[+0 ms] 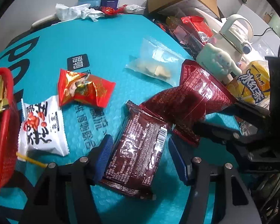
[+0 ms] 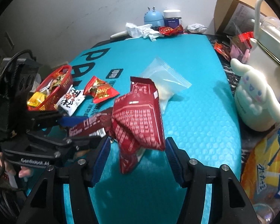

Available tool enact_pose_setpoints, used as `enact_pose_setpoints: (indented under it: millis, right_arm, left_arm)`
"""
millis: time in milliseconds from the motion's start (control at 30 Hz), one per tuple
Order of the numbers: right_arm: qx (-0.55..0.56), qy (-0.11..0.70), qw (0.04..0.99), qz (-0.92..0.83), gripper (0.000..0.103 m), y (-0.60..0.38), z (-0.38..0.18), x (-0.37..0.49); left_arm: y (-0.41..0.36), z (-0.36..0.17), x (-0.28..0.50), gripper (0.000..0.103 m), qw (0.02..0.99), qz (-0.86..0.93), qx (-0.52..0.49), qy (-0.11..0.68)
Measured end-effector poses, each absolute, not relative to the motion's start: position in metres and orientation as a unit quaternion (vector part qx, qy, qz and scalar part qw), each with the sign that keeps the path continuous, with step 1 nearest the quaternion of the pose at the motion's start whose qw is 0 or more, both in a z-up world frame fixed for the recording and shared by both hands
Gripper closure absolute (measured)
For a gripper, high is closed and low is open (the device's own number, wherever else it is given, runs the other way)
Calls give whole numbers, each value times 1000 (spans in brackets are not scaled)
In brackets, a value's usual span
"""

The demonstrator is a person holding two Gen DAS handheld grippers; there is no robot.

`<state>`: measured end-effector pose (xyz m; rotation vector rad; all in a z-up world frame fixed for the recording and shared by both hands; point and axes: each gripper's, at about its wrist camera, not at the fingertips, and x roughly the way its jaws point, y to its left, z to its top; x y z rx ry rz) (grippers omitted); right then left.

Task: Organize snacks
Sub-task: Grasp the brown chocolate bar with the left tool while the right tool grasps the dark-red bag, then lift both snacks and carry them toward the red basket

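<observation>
On the teal worktop (image 1: 112,43) lie my snacks. My left gripper (image 1: 138,155) sits around the dark brown packet (image 1: 138,153); its blue pads look close to the sides, but I cannot tell if they squeeze. My right gripper (image 2: 137,160) is apart, and the red packet (image 2: 140,119) sits between its pads, not pinched. At nine o'clock in the left view is the red basket (image 1: 8,127) with snacks inside. Just beside it lies a white packet (image 1: 44,127). At twelve o'clock lies a clear bag (image 1: 155,63).
</observation>
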<state>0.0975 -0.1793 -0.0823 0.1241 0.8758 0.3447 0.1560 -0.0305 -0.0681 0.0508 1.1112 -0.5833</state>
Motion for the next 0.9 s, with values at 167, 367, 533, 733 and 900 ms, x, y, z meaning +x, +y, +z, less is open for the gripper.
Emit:
enact_pose_setpoints:
  millis: [167, 367, 533, 733, 900]
  right_arm:
    - [68, 413, 891, 176, 46, -179, -87, 108]
    - [80, 412, 892, 171, 65, -183, -88, 106]
    - [72, 409, 898, 146, 65, -186, -85, 96]
    - [48, 409, 903, 125, 65, -187, -83, 79]
    - [17, 404, 906, 124, 65, -180, -84, 61]
  left_arm:
    - [-37, -67, 147, 42, 817, -265, 44, 511]
    - [-38, -68, 138, 47, 837, -230, 43, 494]
    - [-31, -68, 131, 50, 844, -204, 25, 496]
    - [-19, -66, 118, 51, 852, -170, 9, 496]
    - [-16, -59, 103, 51, 845, -187, -15, 500]
